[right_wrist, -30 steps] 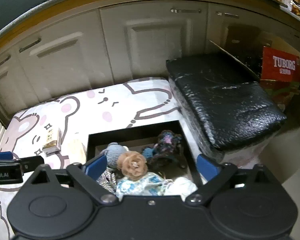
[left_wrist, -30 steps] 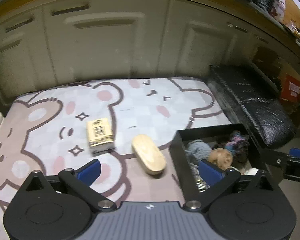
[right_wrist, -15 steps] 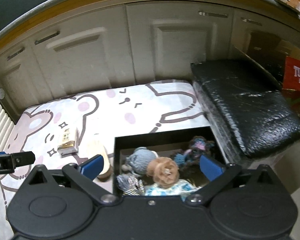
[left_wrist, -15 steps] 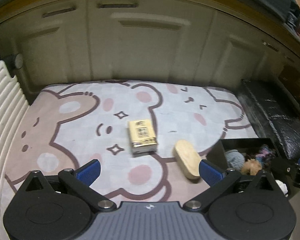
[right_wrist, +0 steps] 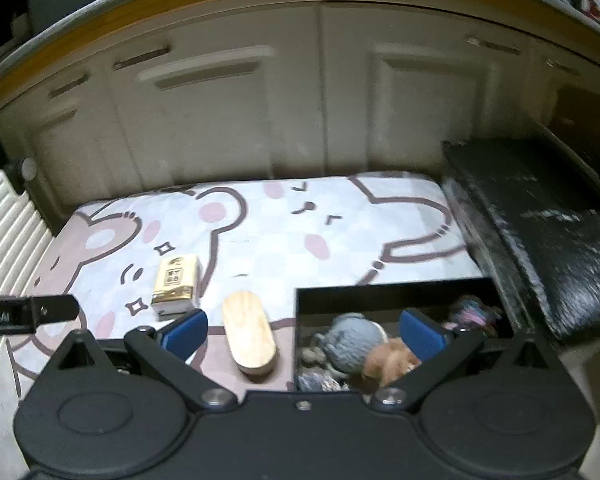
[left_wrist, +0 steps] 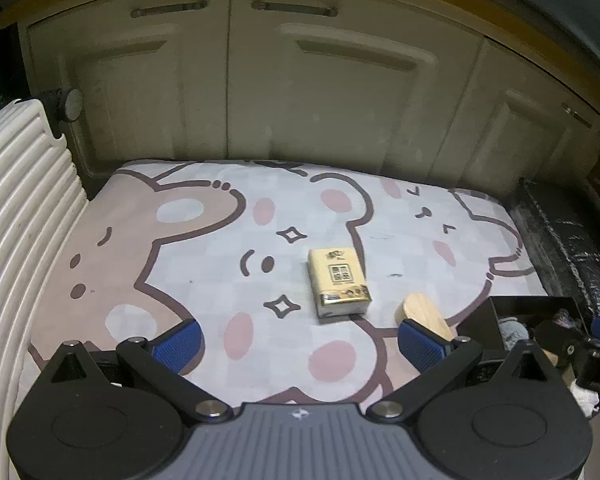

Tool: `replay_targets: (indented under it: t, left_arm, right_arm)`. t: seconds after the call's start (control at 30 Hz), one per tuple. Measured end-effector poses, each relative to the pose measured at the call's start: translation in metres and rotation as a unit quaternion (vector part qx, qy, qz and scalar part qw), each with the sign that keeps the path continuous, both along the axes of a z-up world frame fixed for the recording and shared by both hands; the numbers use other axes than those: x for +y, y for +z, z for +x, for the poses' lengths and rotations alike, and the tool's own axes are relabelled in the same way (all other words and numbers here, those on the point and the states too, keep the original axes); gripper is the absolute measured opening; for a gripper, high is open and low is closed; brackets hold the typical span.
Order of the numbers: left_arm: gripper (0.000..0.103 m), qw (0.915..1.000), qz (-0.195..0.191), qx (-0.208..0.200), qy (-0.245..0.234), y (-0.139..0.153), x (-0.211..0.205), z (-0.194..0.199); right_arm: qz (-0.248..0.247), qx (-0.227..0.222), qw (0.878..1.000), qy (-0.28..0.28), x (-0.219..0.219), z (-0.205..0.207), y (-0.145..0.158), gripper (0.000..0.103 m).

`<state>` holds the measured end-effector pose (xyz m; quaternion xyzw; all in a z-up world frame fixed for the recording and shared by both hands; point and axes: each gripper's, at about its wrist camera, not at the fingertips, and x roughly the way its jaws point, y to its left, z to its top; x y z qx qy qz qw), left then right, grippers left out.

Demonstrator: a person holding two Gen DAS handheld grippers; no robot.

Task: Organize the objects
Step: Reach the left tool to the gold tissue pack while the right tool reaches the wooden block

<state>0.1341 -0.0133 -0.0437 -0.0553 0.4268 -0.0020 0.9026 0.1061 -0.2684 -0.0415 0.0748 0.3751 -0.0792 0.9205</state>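
Wooden oval block (right_wrist: 249,336) on cartoon mat (right_wrist: 260,232), just ahead between wide-open, empty right hand-held gripper (right_wrist: 302,334) pads; long axis pointing away. Left hand-held gripper (left_wrist: 300,344) open too, farther off.

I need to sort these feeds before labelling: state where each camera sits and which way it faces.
Left wrist: on the left tongs, looking down and forward over the mat toward the cabinets; own blue pads open, right tongs at right edge.
Right wrist: on the right tongs, same slant, over the black box; own pads open, left tongs' tip at left edge.
Shared: tissue pack, wooden oval, mat, box.
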Motion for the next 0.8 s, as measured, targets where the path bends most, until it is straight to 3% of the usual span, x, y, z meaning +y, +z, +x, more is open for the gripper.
replay_targets:
  t: [0.27, 0.8]
  left_arm:
    - [0.103, 0.9998, -0.01, -0.003, 0.017, -0.011, 0.012, 0.011]
    - [0.103, 0.9994, -0.03, 0.008, 0.014, -0.038, 0.007, 0.045]
  right_arm:
    - [-0.009, 0.003, 0.998, 0.069, 0.026, 0.019, -0.016, 0.103]
    - [-0.004, 0.039, 0.993, 0.114, 0.046, 0.06, -0.057, 0.093]
